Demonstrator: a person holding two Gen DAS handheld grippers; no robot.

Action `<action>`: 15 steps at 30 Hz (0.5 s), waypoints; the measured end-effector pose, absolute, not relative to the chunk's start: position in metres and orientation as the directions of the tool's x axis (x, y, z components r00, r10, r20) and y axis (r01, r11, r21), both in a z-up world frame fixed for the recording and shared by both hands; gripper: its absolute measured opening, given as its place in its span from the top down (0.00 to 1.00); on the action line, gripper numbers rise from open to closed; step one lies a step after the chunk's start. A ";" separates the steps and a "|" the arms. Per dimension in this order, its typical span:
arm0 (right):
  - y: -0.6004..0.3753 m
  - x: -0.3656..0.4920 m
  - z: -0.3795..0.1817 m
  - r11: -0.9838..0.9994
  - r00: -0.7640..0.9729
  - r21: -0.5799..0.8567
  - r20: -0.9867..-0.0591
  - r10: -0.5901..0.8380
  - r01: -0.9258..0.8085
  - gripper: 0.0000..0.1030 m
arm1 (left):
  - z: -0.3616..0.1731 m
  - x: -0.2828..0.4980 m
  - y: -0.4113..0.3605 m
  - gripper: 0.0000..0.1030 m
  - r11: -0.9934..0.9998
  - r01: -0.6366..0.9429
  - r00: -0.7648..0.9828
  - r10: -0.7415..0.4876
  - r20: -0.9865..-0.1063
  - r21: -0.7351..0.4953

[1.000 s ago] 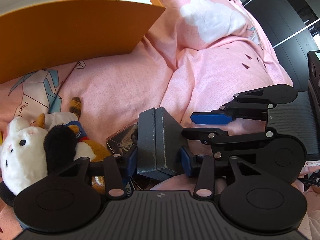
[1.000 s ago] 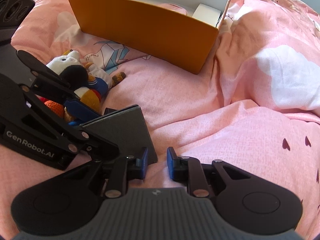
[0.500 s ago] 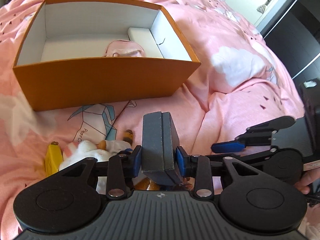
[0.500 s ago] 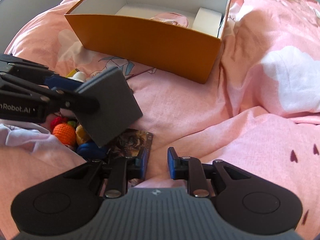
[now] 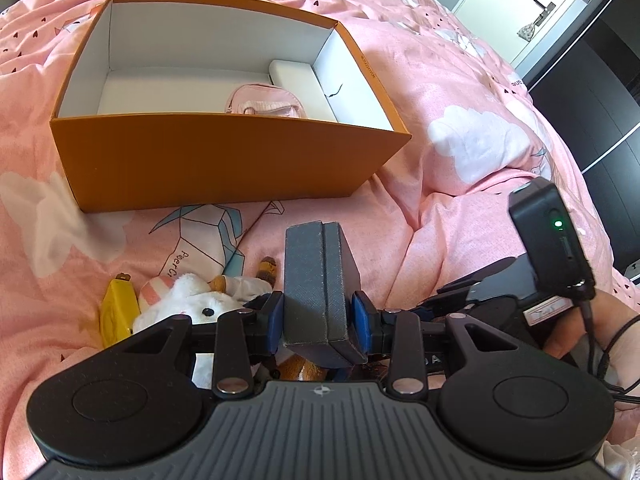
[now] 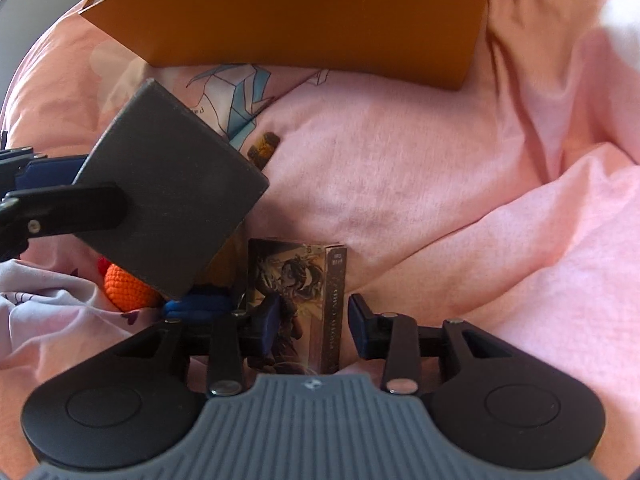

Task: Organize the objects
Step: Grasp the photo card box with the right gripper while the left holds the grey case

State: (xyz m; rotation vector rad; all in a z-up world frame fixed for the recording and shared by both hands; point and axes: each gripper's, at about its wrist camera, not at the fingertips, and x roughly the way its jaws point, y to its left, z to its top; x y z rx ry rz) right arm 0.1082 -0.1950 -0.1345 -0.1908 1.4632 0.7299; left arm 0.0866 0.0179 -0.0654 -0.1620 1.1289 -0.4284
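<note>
The right gripper (image 6: 312, 322) had just been opening, jaws apart astride the upright card box (image 6: 298, 304), its long axis pointing away.

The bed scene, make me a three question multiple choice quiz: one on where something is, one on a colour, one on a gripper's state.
1. Where is the pink pouch?
A. inside the orange box
B. on the bedspread beside the toys
C. in the right gripper

2. What colour is the case that the left gripper holds?
A. orange
B. dark grey
C. white

3. How is the right gripper?
A. shut on the pouch
B. open around the card box
C. shut and empty

Answers:
1 A, it lies against the box's white inner wall.
2 B, both views show grey faces.
3 B, its jaws have just been opening and a gap shows beside the card box.
</note>
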 end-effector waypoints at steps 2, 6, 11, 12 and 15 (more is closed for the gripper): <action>-0.191 0.110 -0.142 0.768 -0.087 0.329 -0.937 0.339 -0.550 0.50 | -0.065 0.086 0.018 0.60 0.907 0.249 0.357 -0.411 -0.839 -0.339; -0.186 0.112 -0.155 0.766 -0.130 0.367 -0.926 0.354 -0.529 0.44 | -0.066 0.086 0.019 0.60 0.907 0.247 0.357 -0.412 -0.838 -0.341; -0.186 0.106 -0.146 0.763 -0.101 0.349 -0.930 0.353 -0.544 0.59 | -0.066 0.085 0.018 0.60 0.907 0.250 0.358 -0.412 -0.838 -0.339; -0.186 0.103 -0.142 0.759 -0.090 0.343 -0.930 0.355 -0.553 0.61 | -0.066 0.085 0.018 0.60 0.907 0.252 0.359 -0.411 -0.838 -0.337; -0.182 0.092 -0.130 0.740 -0.055 0.322 -0.931 0.361 -0.590 0.69 | -0.066 0.084 0.017 0.60 0.908 0.255 0.362 -0.408 -0.838 -0.332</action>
